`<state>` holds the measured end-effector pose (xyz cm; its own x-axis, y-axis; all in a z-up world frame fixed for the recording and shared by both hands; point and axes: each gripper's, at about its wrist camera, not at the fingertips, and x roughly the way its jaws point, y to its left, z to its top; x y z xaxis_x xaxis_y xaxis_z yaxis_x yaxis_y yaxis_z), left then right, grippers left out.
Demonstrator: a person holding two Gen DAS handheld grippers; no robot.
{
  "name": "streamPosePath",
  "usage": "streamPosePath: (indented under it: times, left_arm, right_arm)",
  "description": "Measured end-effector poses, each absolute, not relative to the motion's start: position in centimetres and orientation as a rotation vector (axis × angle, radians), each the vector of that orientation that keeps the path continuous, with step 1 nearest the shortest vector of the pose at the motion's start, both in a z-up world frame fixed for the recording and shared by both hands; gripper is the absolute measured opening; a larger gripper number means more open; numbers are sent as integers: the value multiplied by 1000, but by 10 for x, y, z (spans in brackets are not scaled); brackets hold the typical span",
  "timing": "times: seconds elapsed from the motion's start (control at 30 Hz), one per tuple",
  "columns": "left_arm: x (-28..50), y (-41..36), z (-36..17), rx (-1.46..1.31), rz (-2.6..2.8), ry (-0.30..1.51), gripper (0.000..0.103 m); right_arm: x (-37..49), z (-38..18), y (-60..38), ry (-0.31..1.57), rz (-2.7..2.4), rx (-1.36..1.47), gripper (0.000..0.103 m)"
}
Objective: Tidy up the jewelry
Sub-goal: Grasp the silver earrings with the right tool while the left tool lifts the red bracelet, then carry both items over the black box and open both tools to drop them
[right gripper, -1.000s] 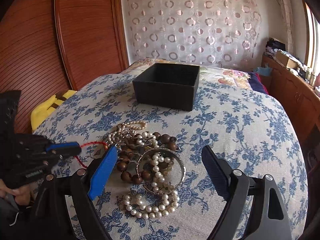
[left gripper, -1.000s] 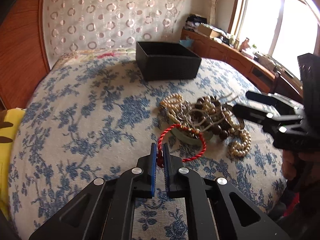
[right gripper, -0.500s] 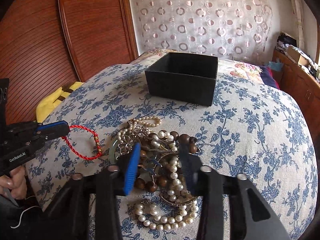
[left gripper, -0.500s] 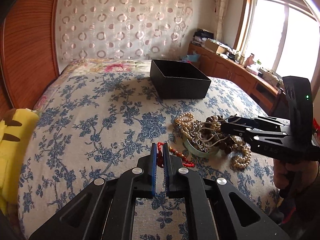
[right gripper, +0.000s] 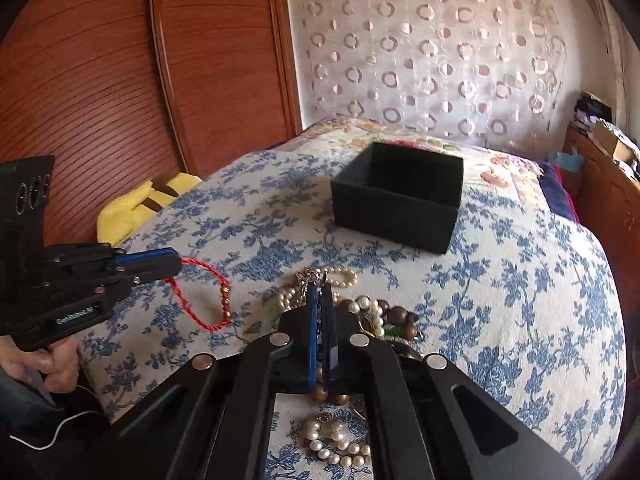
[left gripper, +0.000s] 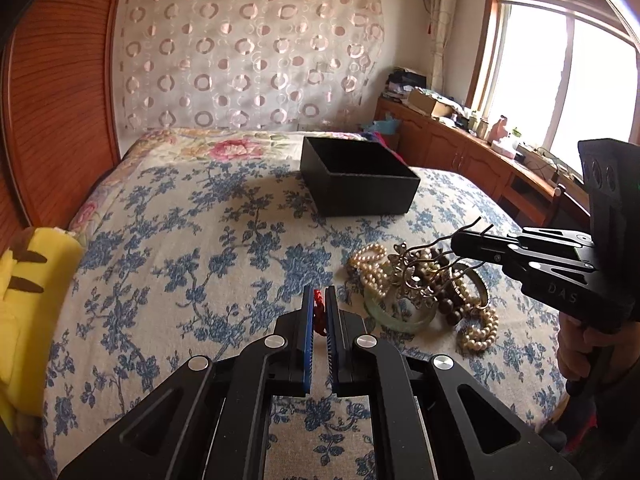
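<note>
Both grippers have lifted since a second ago — each now holding a piece.
Left gripper [left gripper: 319, 308] pinches the red cord bracelet [right gripper: 208, 300]; right gripper [right gripper: 320, 300] clamps a metal hairpin [left gripper: 416, 276] above the jewelry pile [left gripper: 452, 296] mid-bed — black box [right gripper: 400, 196] beyond, yellow plush [left gripper: 28, 300] at the left edge.

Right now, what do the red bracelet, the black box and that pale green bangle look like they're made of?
Red bracelet: twisted cord, matte, with small gold-coloured beads, probably metal.
Black box: looks like rigid cardboard, matte and faintly textured, with sharp thin walls.
Pale green bangle: translucent and glossy, maybe jade or glass; I cannot tell which.
</note>
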<state>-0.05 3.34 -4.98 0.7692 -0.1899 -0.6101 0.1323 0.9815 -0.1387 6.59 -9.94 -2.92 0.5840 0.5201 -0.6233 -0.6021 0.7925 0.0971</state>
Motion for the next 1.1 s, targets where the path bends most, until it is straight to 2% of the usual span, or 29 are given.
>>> streamPosePath:
  times: [0.5, 0.87, 1.1]
  left_arm:
    - [27, 21, -21, -18, -196, 601, 5]
    - [65, 16, 2, 25, -184, 554, 5]
    - [92, 11, 13, 49, -169, 533, 5]
  right_arm:
    - [95, 0, -109, 592, 614, -154, 2]
    - [174, 16, -115, 567, 521, -127, 2]
    - [216, -1, -101, 602, 507, -135, 2]
